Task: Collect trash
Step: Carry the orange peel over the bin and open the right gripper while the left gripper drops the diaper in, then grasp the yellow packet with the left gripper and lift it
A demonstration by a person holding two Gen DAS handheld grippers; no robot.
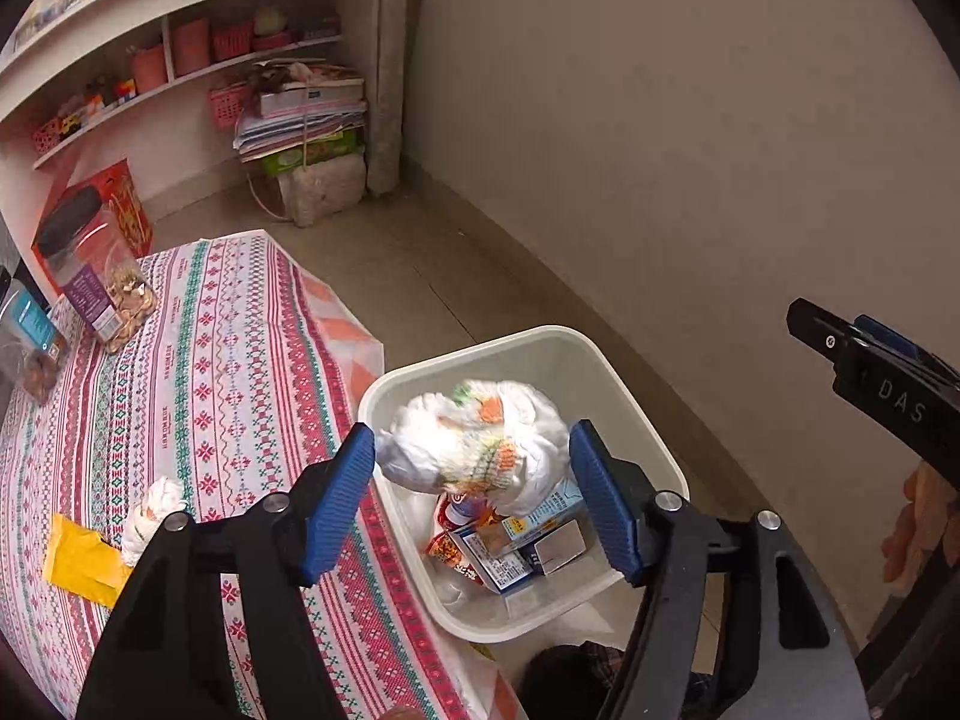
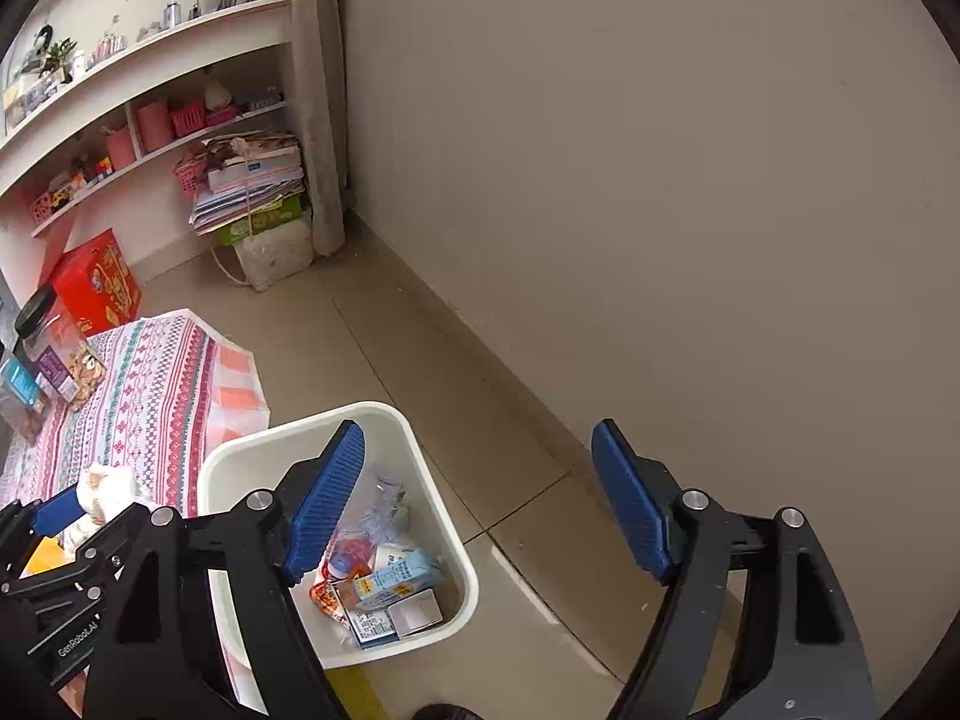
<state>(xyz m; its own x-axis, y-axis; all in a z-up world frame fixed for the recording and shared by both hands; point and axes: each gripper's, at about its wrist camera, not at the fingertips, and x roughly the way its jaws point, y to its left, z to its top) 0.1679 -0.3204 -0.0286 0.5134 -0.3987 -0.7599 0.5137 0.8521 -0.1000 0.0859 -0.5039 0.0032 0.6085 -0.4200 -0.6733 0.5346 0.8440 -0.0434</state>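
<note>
A white bin (image 1: 624, 384) stands on the floor beside the table and holds cartons and wrappers (image 1: 510, 546). My left gripper (image 1: 474, 480) is open above the bin. A crumpled white wrapper with orange and green print (image 1: 474, 444) is blurred between its blue pads, above the bin; I cannot tell if it touches them. A crumpled white tissue (image 1: 157, 507) and a yellow paper (image 1: 81, 558) lie on the patterned tablecloth (image 1: 240, 360). My right gripper (image 2: 480, 504) is open and empty above the bin's (image 2: 444, 516) right side. It also shows in the left wrist view (image 1: 870, 360).
Two snack jars (image 1: 99, 276) stand at the table's far left. A red box (image 2: 96, 282) and a stack of books on a sack (image 1: 306, 138) sit on the floor by the shelves. A plain wall (image 1: 660, 150) runs along the right.
</note>
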